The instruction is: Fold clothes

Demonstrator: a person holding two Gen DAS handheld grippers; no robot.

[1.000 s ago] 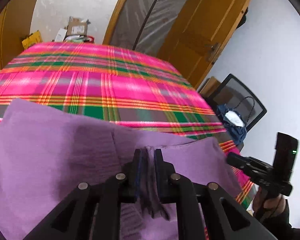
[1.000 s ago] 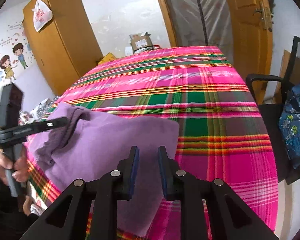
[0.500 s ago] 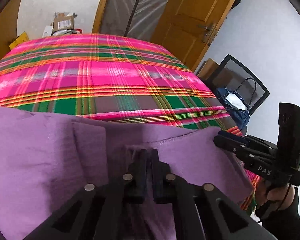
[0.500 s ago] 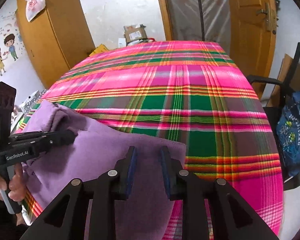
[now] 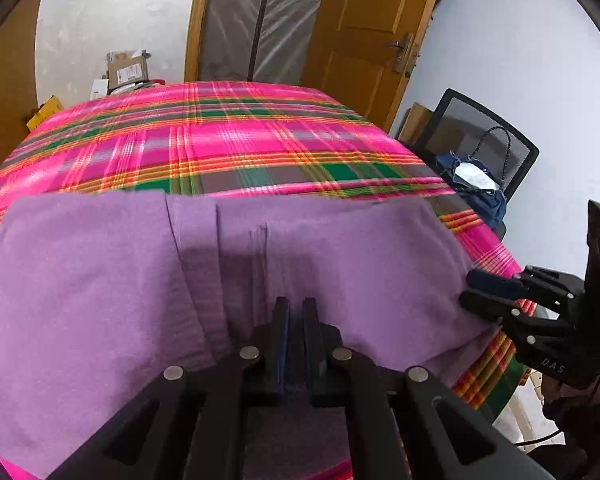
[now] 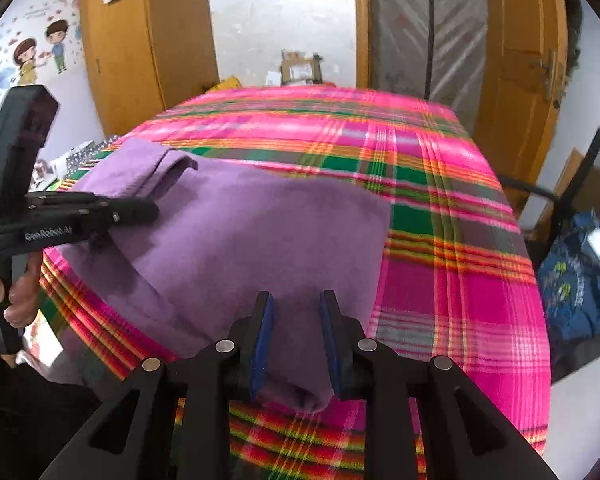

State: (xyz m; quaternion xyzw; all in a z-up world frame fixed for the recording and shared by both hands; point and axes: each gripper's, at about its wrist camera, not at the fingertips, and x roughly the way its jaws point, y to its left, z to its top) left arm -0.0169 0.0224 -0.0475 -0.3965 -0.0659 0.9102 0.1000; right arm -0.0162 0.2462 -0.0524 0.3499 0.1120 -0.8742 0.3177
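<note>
The purple garment [image 5: 360, 248] lies spread over the near part of the bench, which is covered by a pink, green and orange plaid cloth [image 5: 220, 140]. Its near edge hangs slightly over the bench's front edge.

The left gripper [image 5: 296, 308] has its fingers set very narrow, with a thin pinch of purple fabric between the pads. They are just starting to part. Ahead of these fingers the cloth runs flat, with two lengthwise creases slightly left of them. In the right wrist view, the left gripper [image 6: 152, 210] sits on a folded ridge at the garment's [image 6: 240, 232] left side. A hand [image 6: 16, 300] grips its handle below.

The right gripper [image 6: 296, 304] has its fingers moderately apart, and a bunched corner of the garment fills the gap between the blue pads. To the right of these fingers lies bare plaid. In the left wrist view, the right gripper [image 5: 470, 290] meets the garment's right edge.

A chair [image 5: 480, 128] beside the bench holds a blue bag [image 6: 572, 280].
</note>
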